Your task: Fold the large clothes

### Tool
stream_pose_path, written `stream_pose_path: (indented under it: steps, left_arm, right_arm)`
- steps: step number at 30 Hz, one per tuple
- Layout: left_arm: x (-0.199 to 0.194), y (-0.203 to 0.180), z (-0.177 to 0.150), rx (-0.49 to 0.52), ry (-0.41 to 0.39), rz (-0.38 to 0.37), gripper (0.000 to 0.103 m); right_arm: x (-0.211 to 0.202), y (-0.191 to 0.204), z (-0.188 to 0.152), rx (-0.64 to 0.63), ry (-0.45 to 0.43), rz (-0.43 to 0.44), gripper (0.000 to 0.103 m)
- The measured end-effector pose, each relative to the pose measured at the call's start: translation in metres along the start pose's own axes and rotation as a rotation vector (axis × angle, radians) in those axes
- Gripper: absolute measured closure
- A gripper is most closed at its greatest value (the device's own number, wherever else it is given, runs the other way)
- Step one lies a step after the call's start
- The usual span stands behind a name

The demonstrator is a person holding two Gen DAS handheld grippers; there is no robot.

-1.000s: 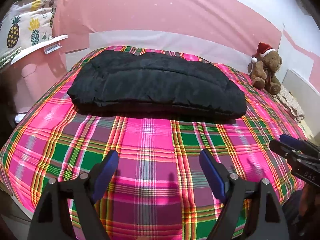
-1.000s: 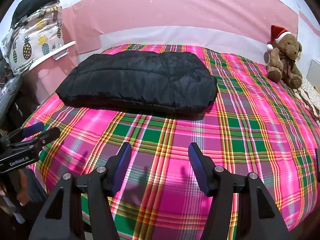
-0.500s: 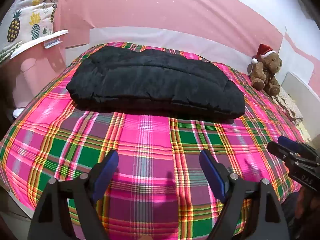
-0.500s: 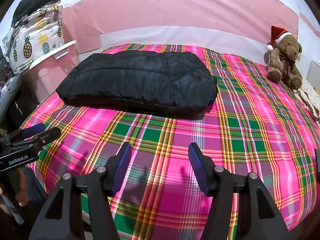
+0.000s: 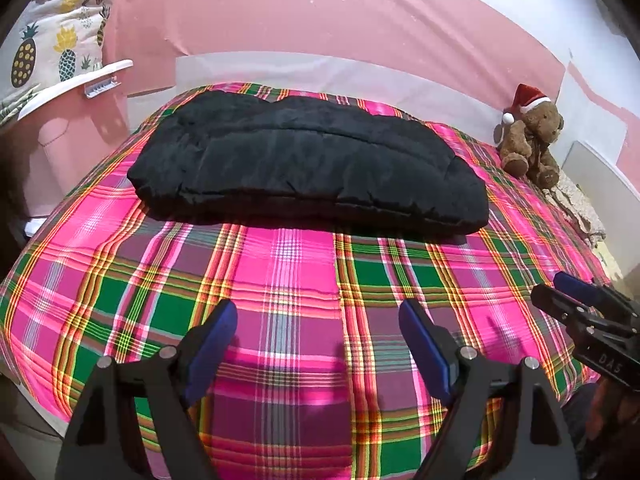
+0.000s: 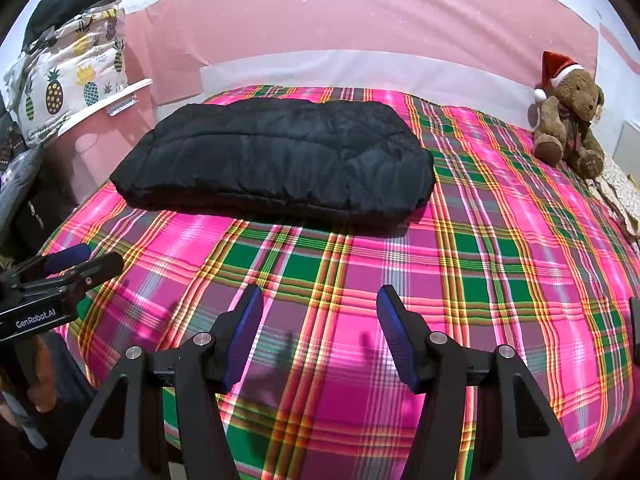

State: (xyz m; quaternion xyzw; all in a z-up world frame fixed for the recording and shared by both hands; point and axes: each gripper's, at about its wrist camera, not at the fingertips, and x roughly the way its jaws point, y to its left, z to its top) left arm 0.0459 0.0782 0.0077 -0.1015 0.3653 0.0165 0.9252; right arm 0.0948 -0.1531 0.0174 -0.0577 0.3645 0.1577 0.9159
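A puffy black quilted garment [image 5: 308,168] lies as a flat, compact bundle on the far half of the bed with the pink, green and yellow plaid cover [image 5: 288,304], so the folding looks either done or one last fold short. The left claw [image 5: 316,334] and the right claw [image 6: 320,322] both hover over the bare plaid on the near side of the garment, well apart from it, jaws spread and pinching nothing. Any further fold would call for both claws to reach forward to the garment's near edge or its two ends. Nothing lies between the claws and the garment. To the garment's right, near the bed's far corner, sits a brown teddy bear in a red Santa hat [image 6: 570,120]; to its left, beyond the bed's edge, hangs a pineapple-print cloth [image 6: 72,88].
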Motion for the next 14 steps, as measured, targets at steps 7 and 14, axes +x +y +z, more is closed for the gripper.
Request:
stream_pose_path:
  steps: [7,14]
  left_arm:
    - [-0.0018,-0.0021,-0.0015,0.006,-0.017,0.028,0.019]
    - [-0.0036,-0.0025,-0.0023,0.009,-0.030,0.032,0.019]
  right_arm:
    - [-0.0001,-0.0013,0.0002,-0.003,-0.001,-0.001,0.044]
    - [-0.0033,-0.0039,-0.0009,-0.009,-0.006,-0.004,0.044]
